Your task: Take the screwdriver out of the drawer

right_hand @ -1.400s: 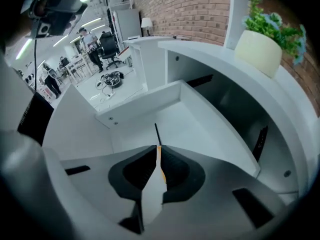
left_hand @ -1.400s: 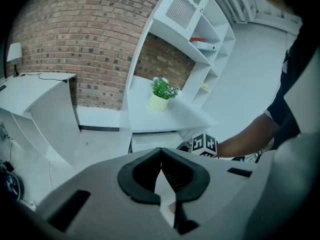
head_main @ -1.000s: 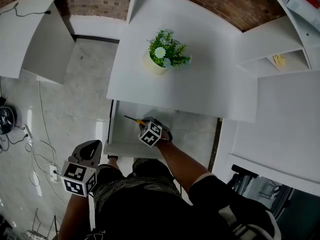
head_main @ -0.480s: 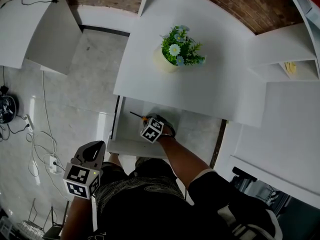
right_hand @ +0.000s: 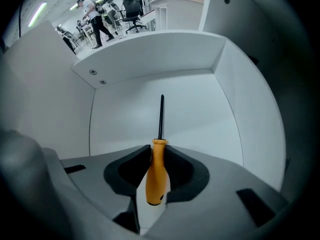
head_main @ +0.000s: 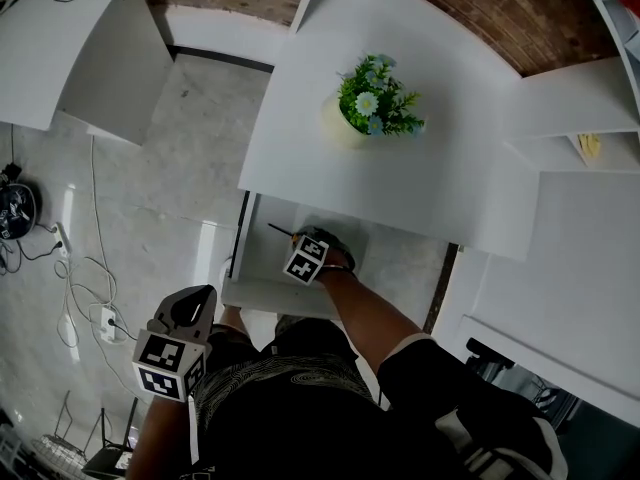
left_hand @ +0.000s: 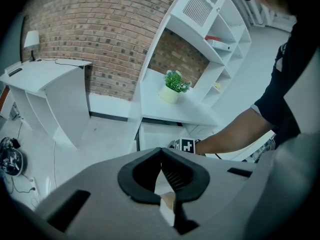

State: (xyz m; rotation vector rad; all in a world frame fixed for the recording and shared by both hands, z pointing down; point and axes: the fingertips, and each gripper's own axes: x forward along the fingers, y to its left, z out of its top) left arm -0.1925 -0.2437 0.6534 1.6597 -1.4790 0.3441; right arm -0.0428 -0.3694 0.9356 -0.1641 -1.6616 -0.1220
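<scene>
The right arm was stretched forward and down into the white open drawer (head_main: 262,294) beneath the desk. The right gripper (right_hand: 159,151) had its jaws pinching the orange-handled screwdriver (right_hand: 157,171), whose black shaft pointed at the drawer's back wall. The left gripper (left_hand: 161,155) hung beside the person's hip, arm bent, jaws pressed together on nothing.

Orange-handled screwdriver (right_hand: 158,171), thin black shaft pointing ahead, seems to hang just inside the open white drawer (right_hand: 200,119).
</scene>
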